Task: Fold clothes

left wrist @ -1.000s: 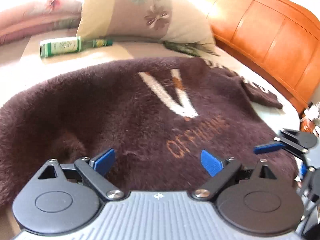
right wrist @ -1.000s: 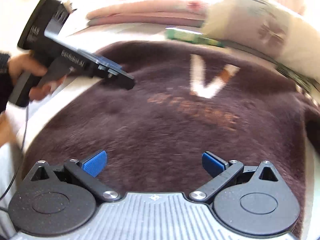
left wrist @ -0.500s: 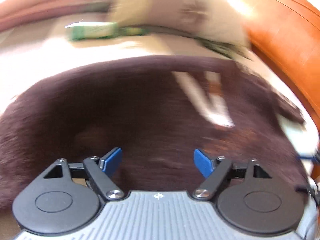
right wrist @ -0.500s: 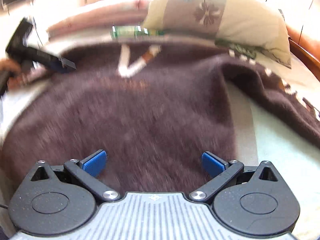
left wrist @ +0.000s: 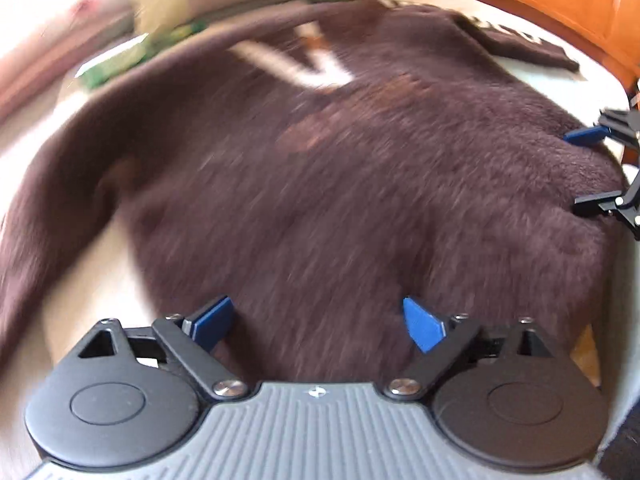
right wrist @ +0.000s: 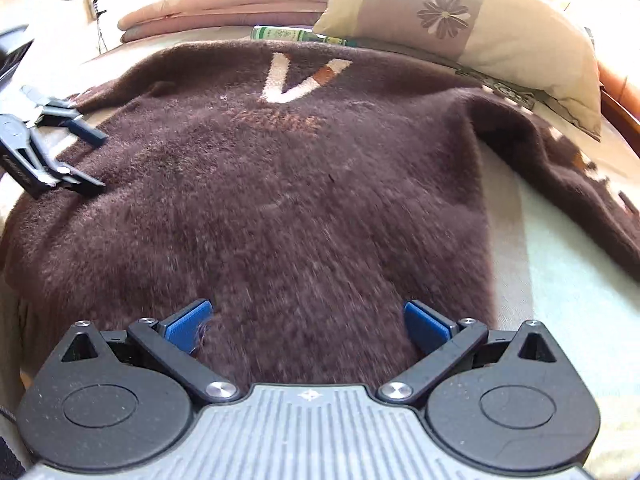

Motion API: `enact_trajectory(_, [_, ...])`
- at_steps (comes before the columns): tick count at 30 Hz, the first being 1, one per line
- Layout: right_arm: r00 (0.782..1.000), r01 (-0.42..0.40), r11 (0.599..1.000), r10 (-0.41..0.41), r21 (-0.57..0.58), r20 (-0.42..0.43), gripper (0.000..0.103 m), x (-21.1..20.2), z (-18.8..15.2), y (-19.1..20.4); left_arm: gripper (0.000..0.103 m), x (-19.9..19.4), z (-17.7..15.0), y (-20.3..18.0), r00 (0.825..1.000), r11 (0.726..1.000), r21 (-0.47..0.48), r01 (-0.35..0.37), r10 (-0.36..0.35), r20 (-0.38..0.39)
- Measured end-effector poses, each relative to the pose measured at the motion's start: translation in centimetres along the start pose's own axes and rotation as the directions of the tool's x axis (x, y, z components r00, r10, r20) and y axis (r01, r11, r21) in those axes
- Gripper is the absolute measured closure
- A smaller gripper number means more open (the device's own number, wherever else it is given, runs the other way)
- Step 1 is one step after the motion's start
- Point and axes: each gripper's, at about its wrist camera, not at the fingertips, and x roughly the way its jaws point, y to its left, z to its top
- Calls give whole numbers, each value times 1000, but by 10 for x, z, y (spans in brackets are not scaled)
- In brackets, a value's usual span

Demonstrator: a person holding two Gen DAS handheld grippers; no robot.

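Your brown fuzzy sweater (right wrist: 304, 184) lies spread flat on the bed (right wrist: 568, 280), filling the middle of both wrist views, its white V mark (right wrist: 296, 80) toward the top of the frame and one sleeve (right wrist: 560, 168) trailing off to the right edge in the right wrist view. Your left gripper (left wrist: 318, 322) sits at the bottom of its own blurred view, over the sweater's near edge. Its fingers have just been opening and now stand wide, with fabric in the gap between them but no pad pressing on it. Your right gripper (right wrist: 308, 322) hovers likewise at the lower centre of its view, fingers spread wide above the hem, gripping nothing. Each gripper shows in the other's view, at the sweater's side edge. A flowered pillow (right wrist: 472, 28) rests at the upper right, a green bottle (right wrist: 288, 35) lies just beside it at the top centre, and folded pink bedding (right wrist: 224, 4) is stacked at the upper left.
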Motion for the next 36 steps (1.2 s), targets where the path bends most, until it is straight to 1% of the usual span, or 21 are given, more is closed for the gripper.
enact_trajectory(1, [1000, 4, 1000, -4, 7, 5, 0, 0, -1, 0, 13, -8, -4, -1, 1000, 1000, 0, -14, 14, 1])
enact_trajectory(2, [1000, 12, 1000, -12, 13, 7, 0, 0, -1, 1, 13, -18, -7, -5, 1000, 1000, 11, -27, 27, 13])
enact_trajectory(3, [1000, 24, 1000, -24, 18, 5, 0, 2, 0, 3, 13, -27, -9, -9, 999, 1000, 19, -17, 16, 34])
enact_trajectory(4, [999, 36, 999, -36, 23, 4, 0, 4, 2, 5, 13, -36, -11, -13, 998, 1000, 20, 22, -23, 67])
enact_trajectory(6, [999, 50, 998, -50, 34, 0, 0, 4, 2, 7, 13, -43, -13, -22, 987, 993, -7, 117, -116, 110])
enact_trajectory(8, [998, 55, 997, -55, 46, -2, 0, 2, 2, 7, 13, -48, -14, -31, 967, 977, -35, 213, -205, 149])
enact_trajectory(9, [998, 57, 997, -57, 53, -3, 0, -1, 0, 7, 13, -47, -12, -35, 958, 968, -46, 245, -235, 162])
enact_trajectory(10, [998, 59, 996, -59, 61, -5, 0, -3, -1, 7, 13, -45, -9, -41, 955, 966, -51, 253, -241, 170])
enact_trajectory(12, [998, 54, 995, -55, 82, 8, 0, -15, -4, 8, 13, -42, 1, -50, 957, 968, -58, 243, -229, 180])
enact_trajectory(13, [998, 48, 995, -50, 91, 26, 0, -23, -6, 8, 13, -40, 9, -54, 960, 971, -65, 231, -217, 178])
enact_trajectory(15, [997, 35, 993, -42, 110, 64, 0, -41, -11, 9, 12, -39, 27, -62, 965, 979, -50, 199, -187, 183])
enact_trajectory(16, [995, 40, 992, -50, 121, 81, 0, -50, -15, 8, 12, -38, 37, -66, 967, 983, -39, 182, -172, 187])
enact_trajectory(18, [991, 60, 987, -76, 147, 109, 0, -67, -22, 6, 9, -33, 57, -73, 975, 992, -19, 122, -116, 188])
enact_trajectory(21, [987, 76, 978, -101, 193, 124, 0, -86, -33, 1, 9, -21, 79, -75, 979, 999, -14, 51, -48, 198])
enact_trajectory(23, [984, 86, 971, -118, 223, 134, 0, -98, -41, -3, 9, -7, 89, -71, 980, 999, -24, 37, -31, 198])
enact_trajectory(24, [982, 96, 968, -130, 233, 134, 0, -101, -43, -4, 9, 2, 93, -67, 980, 998, -36, 43, -35, 194])
enact_trajectory(26, [981, 110, 963, -144, 244, 128, 0, -100, -41, -2, 9, 20, 96, -57, 980, 994, -66, 84, -70, 185])
enact_trajectory(29, [982, 107, 964, -141, 244, 128, 0, -88, -29, 1, 9, 50, 94, -43, 979, 986, -110, 125, -105, 173])
enact_trajectory(30, [982, 103, 967, -136, 235, 129, 0, -80, -22, 3, 9, 55, 92, -40, 978, 984, -120, 134, -112, 174])
enact_trajectory(33, [984, 90, 972, -119, 216, 129, 0, -52, 0, 6, 1, 64, 89, -33, 972, 976, -135, 173, -147, 186])
enact_trajectory(36, [984, 81, 971, -113, 225, 136, 0, -16, 24, 3, 1, 67, 96, -32, 974, 977, -102, 185, -169, 151])
